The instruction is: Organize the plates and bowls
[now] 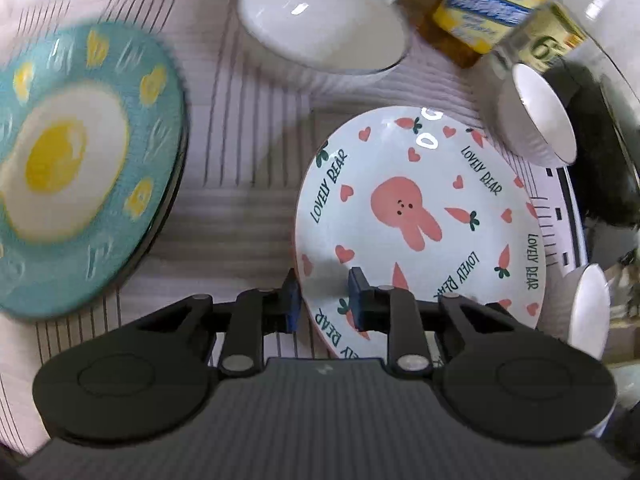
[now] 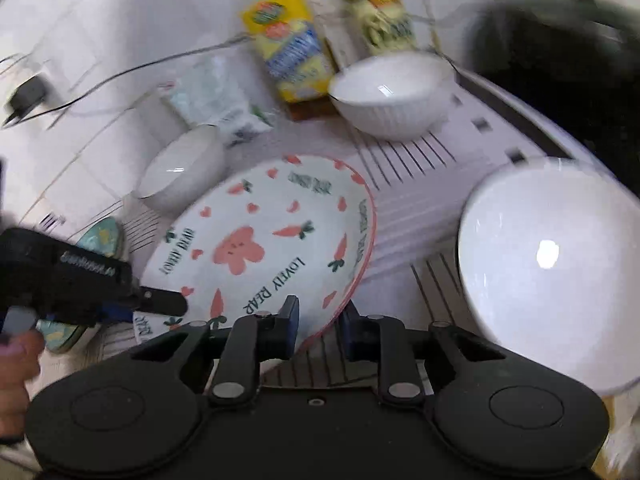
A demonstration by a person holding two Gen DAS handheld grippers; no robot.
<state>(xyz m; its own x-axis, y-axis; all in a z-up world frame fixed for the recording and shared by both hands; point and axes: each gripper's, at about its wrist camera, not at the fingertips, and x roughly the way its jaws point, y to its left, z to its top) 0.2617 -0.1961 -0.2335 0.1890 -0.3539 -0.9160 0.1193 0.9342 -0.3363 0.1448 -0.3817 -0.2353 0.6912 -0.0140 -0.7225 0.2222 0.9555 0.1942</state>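
A yellow-labelled bottle [image 2: 294,56] stands on a small wooden board [image 2: 310,110] by the white tiled wall [image 2: 100,20]. Beside it are a green-labelled bottle [image 2: 384,20] and a clear plastic bag [image 2: 212,96]. A black plug [image 2: 26,98] with its cable sits on the wall.

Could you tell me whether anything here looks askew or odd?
Yes: the rabbit plate sits tilted, with both the left gripper and right gripper clamped on its rim. Nothing looks spilled or broken.

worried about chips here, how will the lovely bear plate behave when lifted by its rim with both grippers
The Lovely Bear plate looks glazed and rigid, so it should lift without flexing but could slip in the pads. The left hand-held gripper and the right hand-held gripper pinch only its thin rim at two spots, so it may tilt. Probably ceramic: likely to chip against the nearby white bowl.
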